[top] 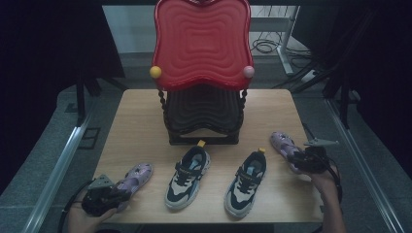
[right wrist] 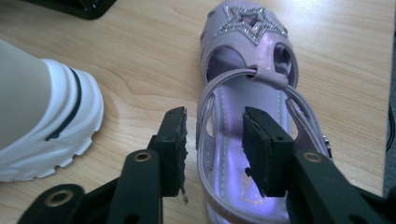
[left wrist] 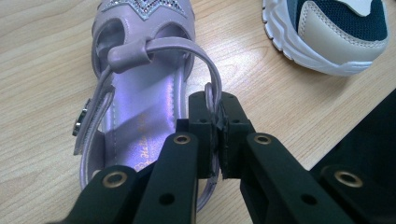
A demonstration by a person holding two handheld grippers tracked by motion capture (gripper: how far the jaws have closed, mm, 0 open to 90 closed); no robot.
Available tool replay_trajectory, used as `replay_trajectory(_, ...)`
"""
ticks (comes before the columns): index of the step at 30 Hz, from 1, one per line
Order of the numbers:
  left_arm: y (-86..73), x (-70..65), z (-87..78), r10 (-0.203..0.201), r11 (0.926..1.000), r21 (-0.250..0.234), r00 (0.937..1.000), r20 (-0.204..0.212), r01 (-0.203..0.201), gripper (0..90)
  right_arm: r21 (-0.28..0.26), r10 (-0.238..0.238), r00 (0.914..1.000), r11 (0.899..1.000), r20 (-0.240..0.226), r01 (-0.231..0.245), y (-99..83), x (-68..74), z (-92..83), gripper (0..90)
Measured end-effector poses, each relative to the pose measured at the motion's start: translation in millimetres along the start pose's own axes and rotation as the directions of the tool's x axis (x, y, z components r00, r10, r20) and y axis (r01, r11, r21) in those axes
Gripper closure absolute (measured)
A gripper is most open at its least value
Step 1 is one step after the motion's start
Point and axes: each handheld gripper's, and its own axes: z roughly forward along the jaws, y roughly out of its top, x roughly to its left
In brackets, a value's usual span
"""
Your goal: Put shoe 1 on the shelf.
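Wooden table (top: pixel 145 116), smooth grain. Red wavy-tiered rack (top: pixel 201 43) at back. In front of rack, two padded sneakers (top: pixel 187 177); flanking them, lilac sandals (left wrist: pixel 135 93), light, glossy, floppy-strapped. Left fingers (left wrist: pixel 217 123) pinching heel strap (left wrist: pixel 212 93); best hold there. Right fingers (right wrist: pixel 215 144) spread astride other sandal's (right wrist: pixel 247 70) side wall.

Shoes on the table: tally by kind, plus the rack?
Purple sandals: 2, left sandal and right sandal
Navy-and-white sneakers: 2, left sneaker and right sneaker
Red-topped rack: 1
Total: 5
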Motion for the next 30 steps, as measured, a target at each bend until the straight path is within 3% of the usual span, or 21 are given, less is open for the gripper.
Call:
replay_trajectory(5,-0.8,-0.4,0.3,-0.006,1.0,-0.005,1.0,-0.001,0.006,86.2,0.049,0.003,0.9997,0.999,-0.024,-0.001,5.0,-3.6,8.3,71.9)
replay_trajectory(10,-1.6,0.2,0.2,-0.011,0.9999,-0.01,0.9999,0.002,0.011,86.4,0.063,0.001,0.998,0.998,-0.064,0.003,7.6,-4.2,9.5,83.4)
replay_trajectory(17,-1.6,1.1,-2.7,-0.018,0.9996,-0.024,0.9998,-0.01,0.018,87.0,0.08,0.001,0.9971,0.997,-0.076,0.005,9.4,-7.3,8.2,86.3)
replay_trajectory(24,5.3,4.3,-10.0,-0.038,0.9976,-0.06,0.999,-0.025,0.036,87.2,0.055,0.011,0.9983,0.998,-0.057,-0.008,9.8,-11.6,2.6,86.7)
replay_trajectory(30,10.9,11.7,-20.4,-0.061,0.9907,-0.125,0.997,-0.048,0.055,87.2,0.021,0.011,0.9982,1.0,-0.059,-0.01,11.5,-12.9,-2.1,86.7)
